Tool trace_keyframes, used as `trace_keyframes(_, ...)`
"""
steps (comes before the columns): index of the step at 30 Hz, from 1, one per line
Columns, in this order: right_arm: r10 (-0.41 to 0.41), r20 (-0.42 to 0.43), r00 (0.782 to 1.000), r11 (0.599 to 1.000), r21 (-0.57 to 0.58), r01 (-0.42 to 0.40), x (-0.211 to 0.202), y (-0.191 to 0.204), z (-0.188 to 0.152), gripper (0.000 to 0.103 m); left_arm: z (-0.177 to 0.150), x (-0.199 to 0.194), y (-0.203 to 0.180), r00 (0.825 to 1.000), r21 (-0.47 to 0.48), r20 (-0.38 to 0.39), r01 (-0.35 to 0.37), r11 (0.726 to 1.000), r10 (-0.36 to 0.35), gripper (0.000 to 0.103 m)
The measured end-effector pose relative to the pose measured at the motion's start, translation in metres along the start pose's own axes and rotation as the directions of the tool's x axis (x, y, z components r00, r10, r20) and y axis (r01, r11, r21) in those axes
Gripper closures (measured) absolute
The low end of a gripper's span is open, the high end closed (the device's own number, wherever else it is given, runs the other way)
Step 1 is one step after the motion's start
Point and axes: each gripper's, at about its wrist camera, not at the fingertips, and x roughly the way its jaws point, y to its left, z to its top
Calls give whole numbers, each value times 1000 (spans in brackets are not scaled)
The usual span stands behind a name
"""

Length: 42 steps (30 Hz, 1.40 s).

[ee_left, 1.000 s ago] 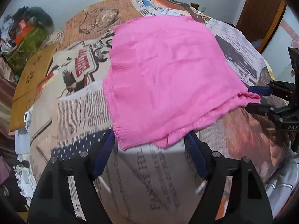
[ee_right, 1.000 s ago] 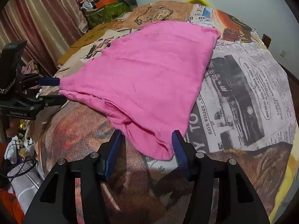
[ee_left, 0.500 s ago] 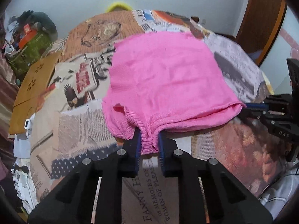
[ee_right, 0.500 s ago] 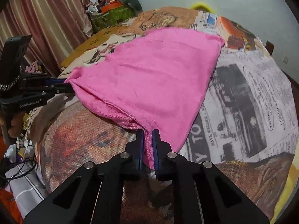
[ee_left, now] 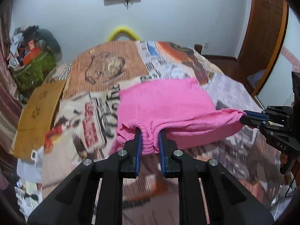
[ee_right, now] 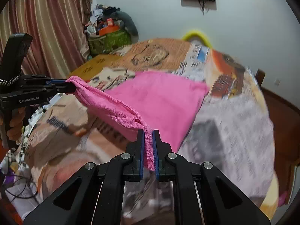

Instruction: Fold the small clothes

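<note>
A pink knit garment (ee_left: 165, 101) lies on the bed, its near edge lifted; it also shows in the right wrist view (ee_right: 159, 101). My left gripper (ee_left: 150, 133) is shut on the bunched ribbed near-left corner. My right gripper (ee_right: 148, 133) is shut on the near-right corner. Each gripper shows in the other's view: the right gripper at the right edge (ee_left: 243, 117), the left gripper at the left edge (ee_right: 72, 86). The near hem hangs taut between them above the bed. The far part still rests on the cover.
The bed has a newspaper-print cover (ee_left: 97, 97). A brown board (ee_left: 39, 108) lies along its left side. A cluttered green basket (ee_right: 108, 39) stands by the curtains (ee_right: 46, 24). A wooden door (ee_left: 266, 30) is at the right. Cables and clutter (ee_right: 16, 168) lie at the near left.
Both grippers closed on the near corners of the garment, then lifted them and carried the near edge up and towards the far end. The views tilted up to the wall.
</note>
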Motion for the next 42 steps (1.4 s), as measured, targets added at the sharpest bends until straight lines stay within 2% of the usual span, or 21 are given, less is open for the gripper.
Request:
trace_keyframes(7, -31, 65, 997, 1000, 3, 31, 14, -23, 41, 96, 49, 32, 16, 999, -33, 42, -4, 999, 5, 87)
trace_keyframes(15, -67, 59, 996, 998, -18, 68, 69, -49, 79, 96, 86, 116, 45, 1000, -100, -28, -1, 995, -2, 87)
trace_keyframes(21, -91, 3, 996, 996, -14, 91, 131, -73, 85, 96, 90, 187, 58, 995, -120, -97, -21, 993, 9, 87)
trace_keyframes(24, -98, -5, 995, 995, 8, 98, 155, -84, 81, 95, 86, 221, 64, 987, -139, -160, -55, 989, 33, 80)
trace_keyframes(26, -106, -15, 994, 994, 24, 107, 165, -88, 78, 95, 83, 231, 70, 983, -160, -182, -67, 985, 38, 66)
trace_keyframes(27, -110, -17, 994, 994, 28, 110, 167, -89, 77, 95, 81, 232, 74, 983, -180, -179, -60, 982, 28, 62)
trace_keyframes(29, -112, -10, 994, 993, 33, 112, 165, -90, 74, 90, 79, 227, 82, 985, -210, -170, -59, 976, 23, 47)
trace_keyframes(30, -118, -10, 993, 992, 38, 118, 161, -91, 74, 87, 78, 222, 86, 986, -219, -162, -59, 974, 23, 47)
trace_keyframes(31, -124, -13, 992, 991, 45, 124, 157, -92, 75, 75, 78, 217, 89, 987, -222, -156, -64, 973, 30, 47)
trace_keyframes(33, -123, 5, 992, 990, 75, 122, 141, -96, 76, 65, 76, 203, 95, 987, -218, -153, -81, 973, 48, 46)
trace_keyframes(38, -65, 39, 997, 987, 147, 58, 97, -101, 70, 57, 58, 167, 106, 989, -238, -142, -61, 969, 28, 35)
trace_keyframes(42, -20, 2, 1000, 984, 177, 20, 80, -92, 49, 56, 26, 151, 110, 982, -275, -186, -27, 961, -25, 33)
